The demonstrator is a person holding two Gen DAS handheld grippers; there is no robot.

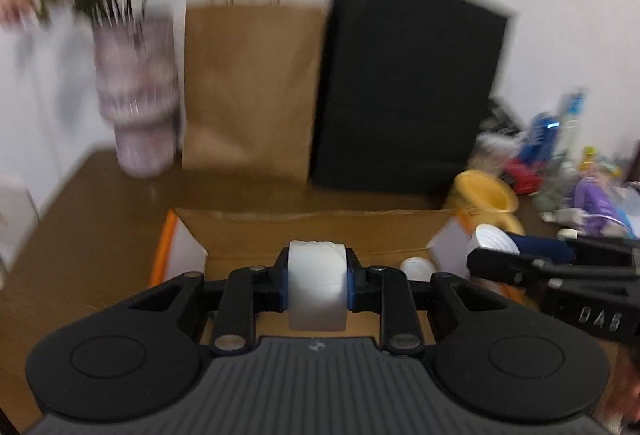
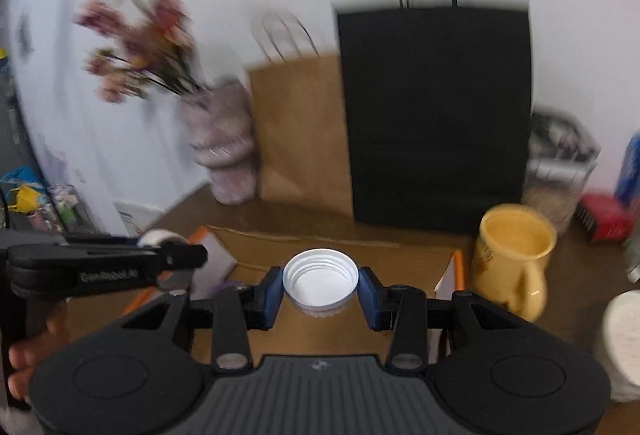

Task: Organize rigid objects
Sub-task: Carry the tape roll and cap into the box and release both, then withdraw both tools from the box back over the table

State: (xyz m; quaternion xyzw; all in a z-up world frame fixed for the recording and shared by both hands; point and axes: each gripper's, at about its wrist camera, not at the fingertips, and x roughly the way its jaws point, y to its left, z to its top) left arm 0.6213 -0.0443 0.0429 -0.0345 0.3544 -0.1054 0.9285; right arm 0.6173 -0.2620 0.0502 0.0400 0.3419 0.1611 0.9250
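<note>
My left gripper (image 1: 317, 281) is shut on a small white cylinder (image 1: 317, 283), held above an open cardboard box (image 1: 304, 231) on the brown table. My right gripper (image 2: 320, 291) is shut on a white threaded cap (image 2: 320, 281), open side toward the camera, over the same cardboard box (image 2: 360, 255). In the left wrist view the right gripper (image 1: 484, 255) enters from the right with the white cap (image 1: 494, 241) at its tip. The left gripper (image 2: 176, 261) shows at the left of the right wrist view, a hand (image 2: 32, 351) under it.
A brown paper bag (image 1: 250, 87), a black paper bag (image 1: 408, 87) and a vase with flowers (image 1: 136, 91) stand against the wall behind the box. A yellow mug (image 2: 514, 251) stands right of the box. Several cluttered items (image 1: 560, 163) lie farther right.
</note>
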